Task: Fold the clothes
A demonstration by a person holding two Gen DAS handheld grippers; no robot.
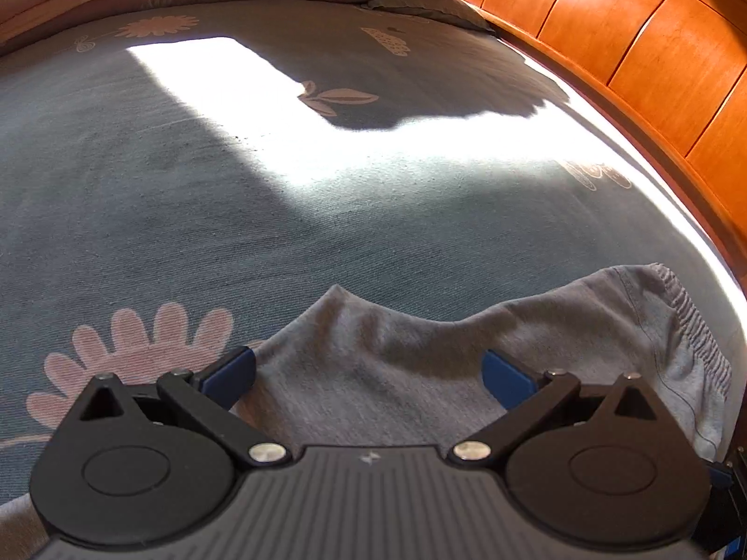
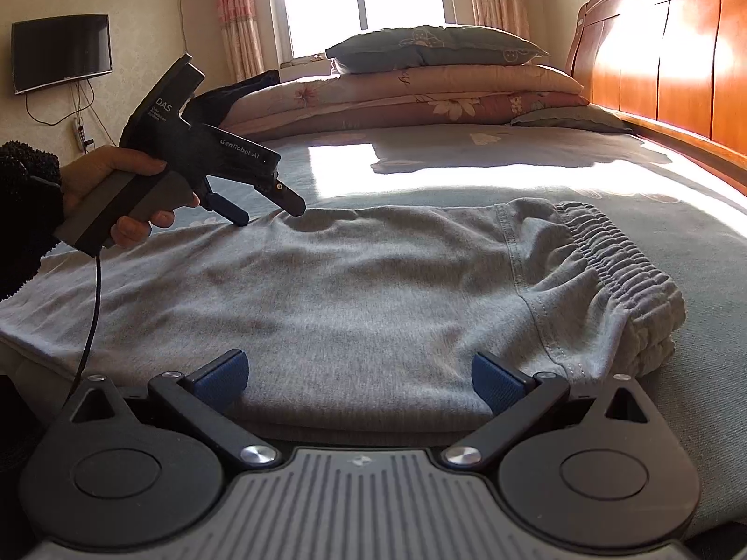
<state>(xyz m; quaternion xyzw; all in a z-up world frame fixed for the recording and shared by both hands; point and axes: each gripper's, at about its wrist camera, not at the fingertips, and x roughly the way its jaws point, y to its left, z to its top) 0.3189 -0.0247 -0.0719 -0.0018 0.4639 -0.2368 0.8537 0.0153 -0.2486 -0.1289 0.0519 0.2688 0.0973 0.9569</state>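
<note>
The grey trousers [image 2: 373, 289] are laid flat on the bed [image 2: 467, 154], directly in front of the right gripper [image 2: 359, 380], whose jaws are spread wide and hold nothing. One lengthwise fold seems already made. The left gripper [image 1: 369, 375] is also released, its tips over the far edge. The crosswise folds are judged to remain.

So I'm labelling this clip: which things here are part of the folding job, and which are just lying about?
Part of the job:
grey trousers
left gripper, open
right gripper, open

Just lying about:
stacked quilts
pillow
wall TV
headboard
</note>
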